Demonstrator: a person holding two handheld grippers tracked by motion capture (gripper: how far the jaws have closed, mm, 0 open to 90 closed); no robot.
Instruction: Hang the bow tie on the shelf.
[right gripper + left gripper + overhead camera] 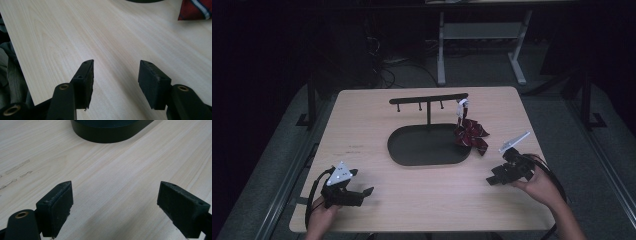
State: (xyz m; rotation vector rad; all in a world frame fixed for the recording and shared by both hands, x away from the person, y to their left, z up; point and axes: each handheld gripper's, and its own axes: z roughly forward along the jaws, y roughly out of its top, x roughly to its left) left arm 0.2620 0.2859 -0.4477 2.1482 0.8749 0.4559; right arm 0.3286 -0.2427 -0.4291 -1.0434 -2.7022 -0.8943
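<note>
A black hanger stand (428, 100) with a dark oval base (412, 147) rises at the middle of the pale wooden table (362, 120). A red plaid bow tie (470, 134) with a white strap hangs from the right end of the stand's bar and droops beside the base. My left gripper (367, 192) rests near the front left edge, open, with bare wood between its jaws (115, 202). My right gripper (490, 180) is low over the front right of the table, open and holding nothing (115, 80). A corner of the bow tie (196, 9) lies ahead of it.
The base's rim (110, 135) lies ahead of the left gripper. Faint scuff marks (15, 173) mark the wood at its left. The table's edge (17, 60) runs close beside the right gripper. A grey desk frame (482, 35) stands on the floor behind the table.
</note>
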